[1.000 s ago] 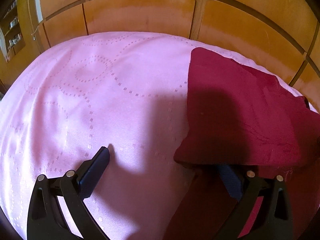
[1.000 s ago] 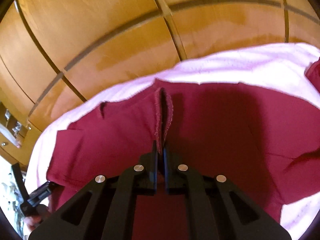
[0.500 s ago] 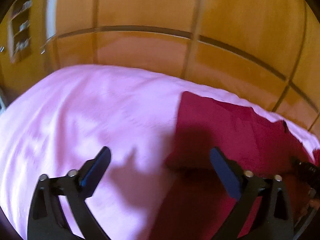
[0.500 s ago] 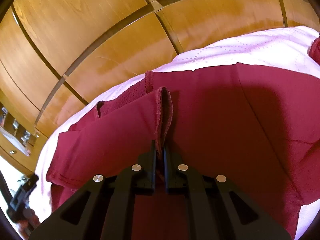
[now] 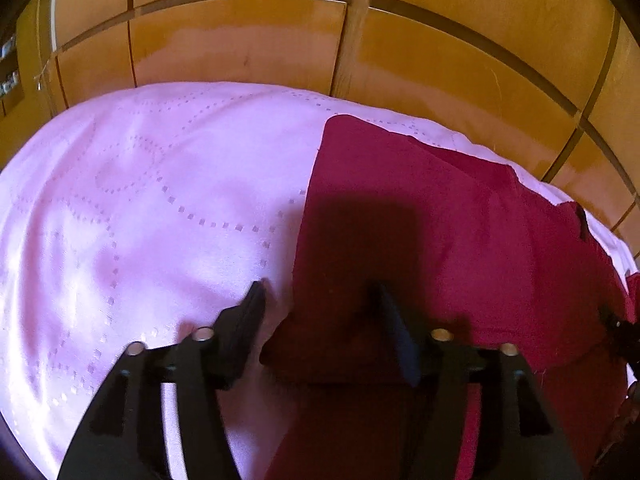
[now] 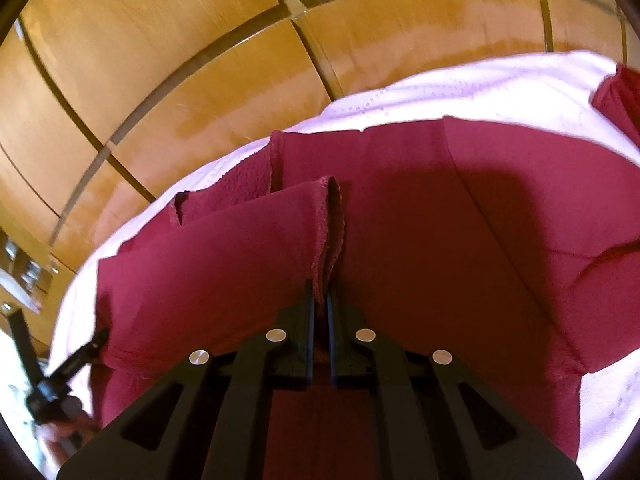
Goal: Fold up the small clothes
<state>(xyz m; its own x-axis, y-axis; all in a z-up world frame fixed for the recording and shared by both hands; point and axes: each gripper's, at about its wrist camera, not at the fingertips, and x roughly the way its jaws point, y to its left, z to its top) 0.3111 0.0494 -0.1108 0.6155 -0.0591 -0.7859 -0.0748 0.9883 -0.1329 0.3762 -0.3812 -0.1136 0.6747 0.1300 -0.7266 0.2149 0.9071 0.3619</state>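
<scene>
A dark red garment (image 5: 440, 240) lies on a pink quilted cover (image 5: 160, 208). My left gripper (image 5: 318, 300) is open, its jaws straddling the garment's near left folded corner without pinching it. My right gripper (image 6: 319, 300) is shut on a raised fold of the same red garment (image 6: 400, 240), holding the hemmed edge up off the cover. The left gripper also shows in the right wrist view (image 6: 80, 356) at the garment's left edge.
A wooden panelled wall (image 5: 360, 40) stands right behind the pink cover (image 6: 460, 92). Another piece of red cloth (image 6: 620, 96) lies at the far right. A shelf with small items (image 6: 24, 280) is at the left.
My left gripper has narrowed its opening and come down over the garment's corner. My right gripper has kept its hold and carried the fold further across the garment.
</scene>
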